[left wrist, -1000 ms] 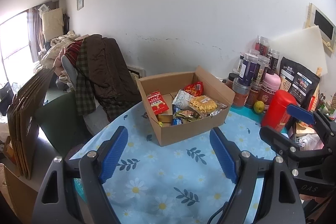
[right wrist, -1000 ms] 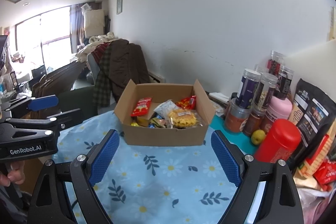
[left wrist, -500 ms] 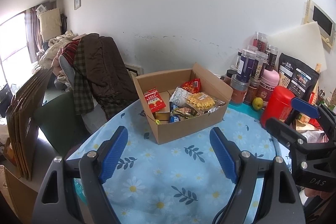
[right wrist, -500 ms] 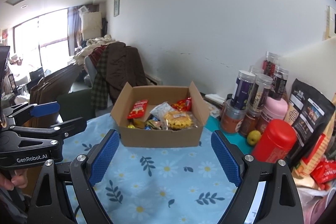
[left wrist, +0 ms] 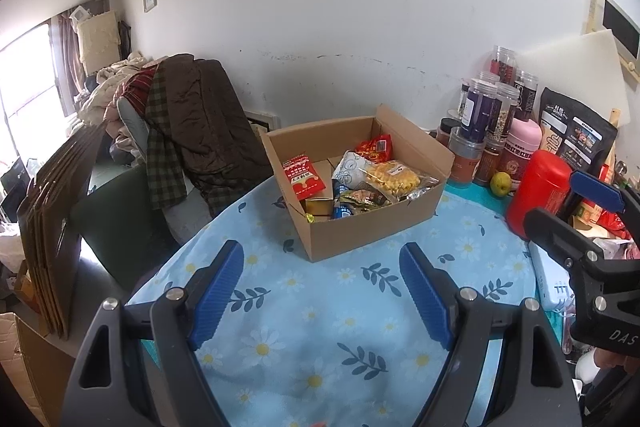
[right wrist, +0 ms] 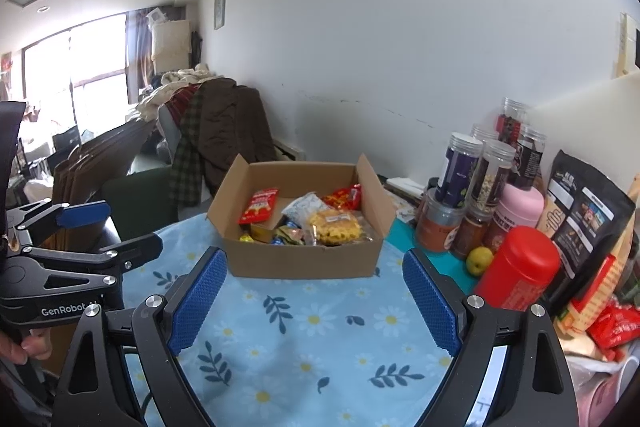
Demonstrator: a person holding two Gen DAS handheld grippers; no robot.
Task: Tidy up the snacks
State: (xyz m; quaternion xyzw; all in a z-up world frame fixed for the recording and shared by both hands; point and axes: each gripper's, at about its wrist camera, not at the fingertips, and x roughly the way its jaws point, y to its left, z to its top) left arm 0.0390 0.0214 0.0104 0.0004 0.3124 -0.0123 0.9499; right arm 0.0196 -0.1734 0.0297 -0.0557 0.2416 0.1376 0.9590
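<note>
An open cardboard box (left wrist: 372, 231) (right wrist: 304, 261) stands on the flowered blue tablecloth (left wrist: 320, 315) (right wrist: 312, 323). Inside lie a red packet (left wrist: 302, 179) (right wrist: 259, 205), a yellow snack bag (left wrist: 394, 177) (right wrist: 334, 227), a white bag (left wrist: 349, 169), a red wrapper (left wrist: 375, 148) (right wrist: 344, 195) and small sweets. My left gripper (left wrist: 322, 291) hovers open and empty in front of the box. My right gripper (right wrist: 312, 301) is open and empty too, just short of the box's front wall. Each gripper also shows in the other's view: the right gripper (left wrist: 576, 215) and the left gripper (right wrist: 108, 231).
Right of the box stand several spice jars (right wrist: 476, 183), a pink bottle (right wrist: 516, 215), a red canister (left wrist: 538, 193) (right wrist: 516, 269), a small green fruit (right wrist: 479, 260), a black pouch (right wrist: 580, 223) and red packets (right wrist: 612, 323). A chair draped with clothes (left wrist: 196, 119) and folded cardboard (left wrist: 52, 227) stand left.
Both views have shifted only slightly; the box sits a touch nearer the left in each. Both grippers stay open and empty.
</note>
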